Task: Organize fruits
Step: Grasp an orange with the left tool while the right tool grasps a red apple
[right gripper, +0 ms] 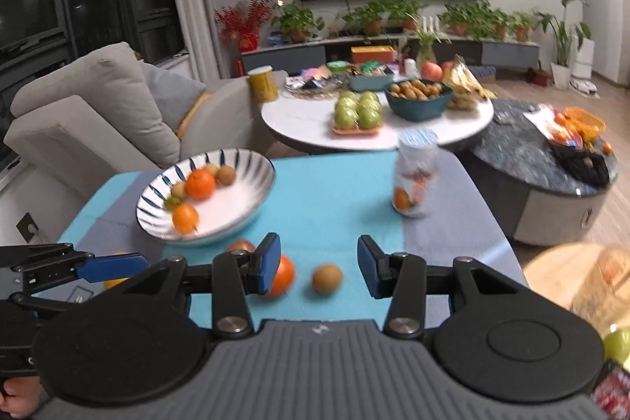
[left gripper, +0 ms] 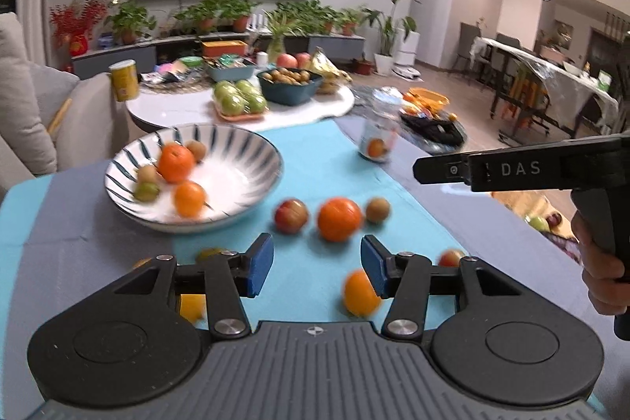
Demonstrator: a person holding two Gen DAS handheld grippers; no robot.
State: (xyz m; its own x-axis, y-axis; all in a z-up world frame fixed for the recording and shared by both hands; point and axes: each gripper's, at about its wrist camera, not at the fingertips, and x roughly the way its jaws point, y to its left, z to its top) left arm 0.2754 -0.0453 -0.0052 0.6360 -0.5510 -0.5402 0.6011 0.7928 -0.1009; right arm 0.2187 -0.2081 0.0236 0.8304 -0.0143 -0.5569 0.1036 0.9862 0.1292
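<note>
A blue-striped white bowl (left gripper: 244, 180) (right gripper: 244, 191) at the left of the turquoise cloth (left gripper: 315, 152) holds two oranges (left gripper: 176, 162) and several small kiwis. Loose on the cloth lie a red apple (left gripper: 290, 215), a big orange (left gripper: 339, 218), a kiwi (left gripper: 378, 209) and another orange (left gripper: 359, 292). My left gripper (left gripper: 317, 264) hovers open just before these, nothing between its blue pads. My right gripper (right gripper: 319, 264) is open too. A kiwi (right gripper: 327, 278) lies on the cloth in the gap, untouched, and an orange (right gripper: 283, 276) sits half hidden behind its left finger.
A clear jar (left gripper: 380, 128) (right gripper: 415, 176) with fruit inside stands at the cloth's far right. Beyond is a round white table (right gripper: 299, 121) with green apples and a teal bowl. A grey sofa (right gripper: 98, 105) is left, a dark round ottoman (right gripper: 531, 160) right.
</note>
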